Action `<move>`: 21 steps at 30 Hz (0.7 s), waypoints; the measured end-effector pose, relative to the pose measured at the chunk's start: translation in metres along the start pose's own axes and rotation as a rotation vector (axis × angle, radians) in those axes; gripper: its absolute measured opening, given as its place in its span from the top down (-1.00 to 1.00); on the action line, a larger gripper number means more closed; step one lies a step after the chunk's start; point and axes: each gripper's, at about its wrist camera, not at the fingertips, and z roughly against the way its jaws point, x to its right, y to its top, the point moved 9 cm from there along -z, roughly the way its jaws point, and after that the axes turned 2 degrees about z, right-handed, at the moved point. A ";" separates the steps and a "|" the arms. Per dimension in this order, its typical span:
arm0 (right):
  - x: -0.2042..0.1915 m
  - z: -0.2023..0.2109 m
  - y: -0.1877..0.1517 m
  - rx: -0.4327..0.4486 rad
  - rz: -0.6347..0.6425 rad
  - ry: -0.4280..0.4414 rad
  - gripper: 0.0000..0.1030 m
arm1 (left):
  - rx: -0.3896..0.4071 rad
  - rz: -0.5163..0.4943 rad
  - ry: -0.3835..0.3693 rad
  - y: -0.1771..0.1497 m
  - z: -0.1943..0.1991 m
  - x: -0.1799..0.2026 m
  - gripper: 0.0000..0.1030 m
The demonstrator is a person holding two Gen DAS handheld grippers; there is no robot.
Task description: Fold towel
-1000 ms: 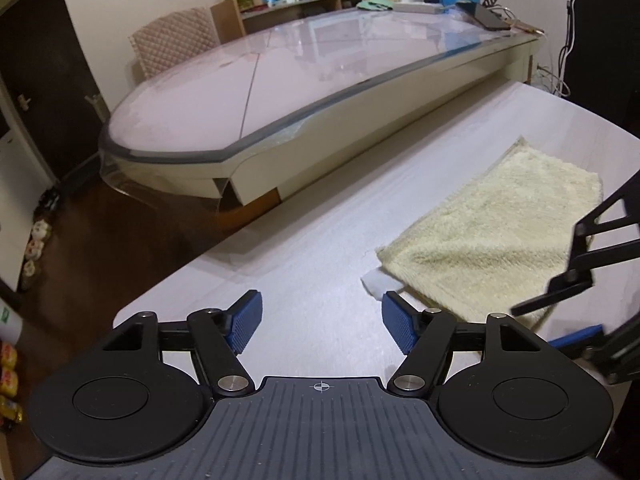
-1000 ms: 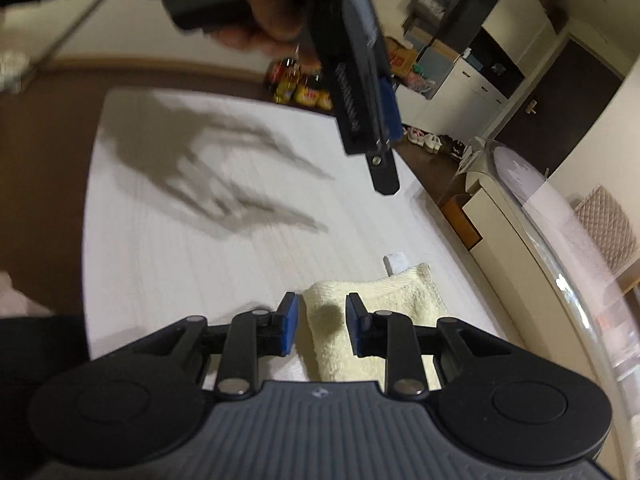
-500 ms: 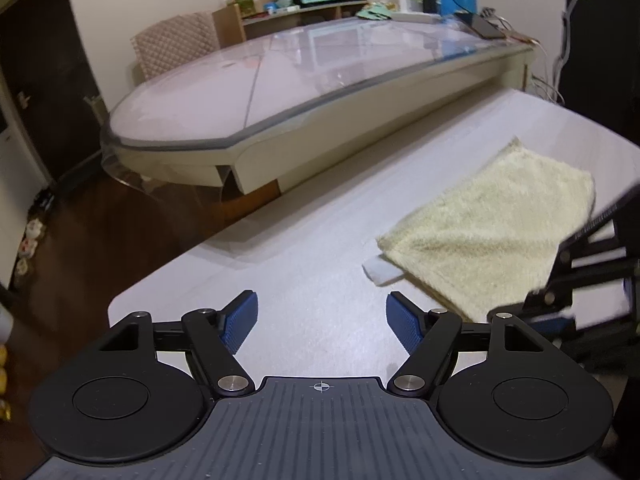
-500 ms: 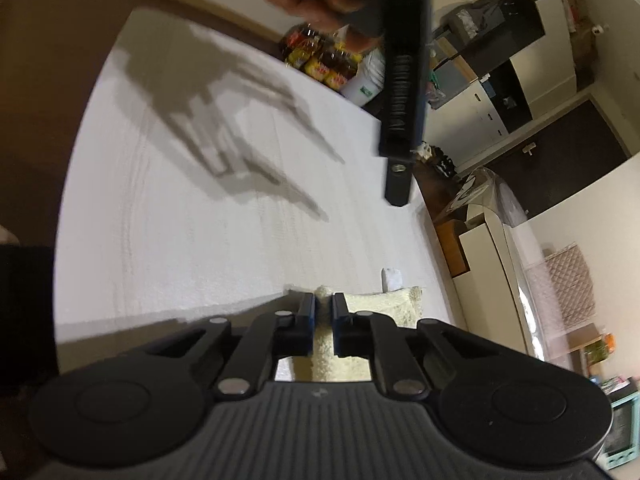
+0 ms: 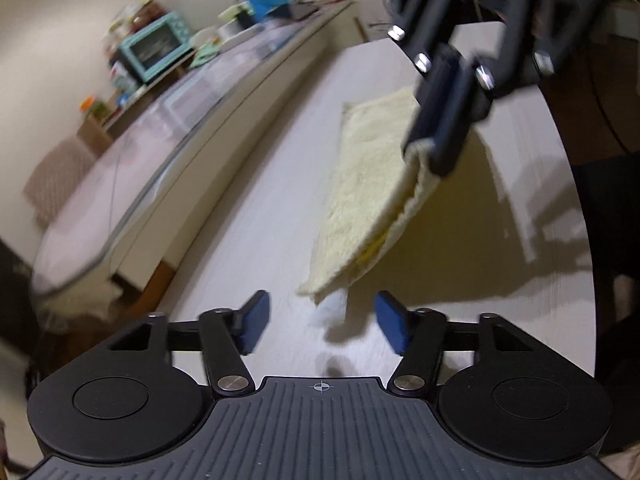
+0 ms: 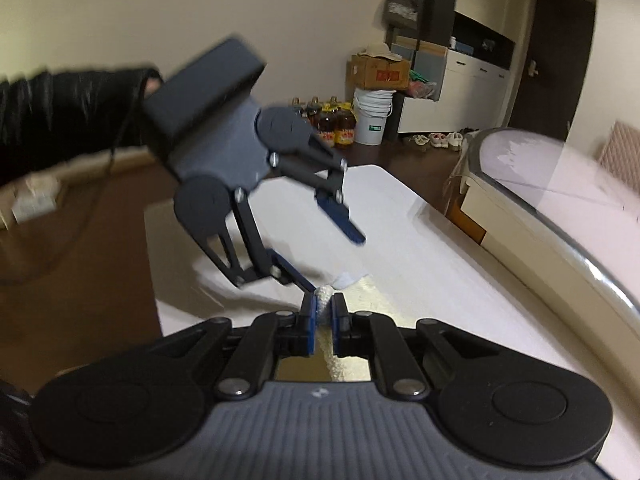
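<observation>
- The right gripper (image 5: pixel 436 136) has its blue pads pinched nearly together on one edge of the pale yellow towel (image 5: pixel 372 184), and that edge is lifted off the white table (image 5: pixel 248 216).
- From the right wrist view the same claw (image 6: pixel 323 322) shows only a thin gap between its pads, filled with a bunched bit of towel (image 6: pixel 323 294); the jaws stand narrow and parallel, gripping cloth.
- The towel hangs as a slanted sheet from that pinch. Its far edge, away from the right claw, lies on the table, and its near corner dips low towards the left claw.
- A small white tag (image 5: pixel 332 312) dangles from that low corner, just in front of the left claw and roughly between its two fingers.
- The left gripper (image 5: pixel 322 322) is spread wide, blue pads well apart, with nothing between them. It touches neither towel nor tag as far as I can see.
- Seen from the right side, the left gripper (image 6: pixel 320 240) tilts down towards the table, one finger ending near the towel corner by the right claw's tips; motion blur keeps me from telling whether it touches.
- A dark sleeve (image 6: pixel 60 112) runs behind the left gripper's body.
- A shadow falls on the tabletop beneath the raised cloth, on the right claw's side.
- Beyond the left claw, a second, glass-topped table (image 5: pixel 132 168) runs alongside, with a teal toaster oven (image 5: pixel 154 46) on a shelf past it.
</observation>
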 end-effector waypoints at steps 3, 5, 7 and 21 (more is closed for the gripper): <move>0.012 0.011 0.003 0.017 -0.055 0.029 0.84 | 0.023 -0.058 -0.003 0.007 -0.007 0.005 0.07; 0.018 0.017 0.004 0.026 -0.087 0.046 0.84 | 0.035 -0.086 -0.010 0.010 -0.010 0.009 0.11; 0.016 0.018 0.003 0.024 -0.091 0.054 0.84 | 0.033 -0.117 -0.029 0.011 -0.012 0.015 0.24; -0.012 0.046 -0.023 0.081 -0.167 0.125 0.84 | -0.103 -0.325 -0.128 0.016 0.018 0.055 0.87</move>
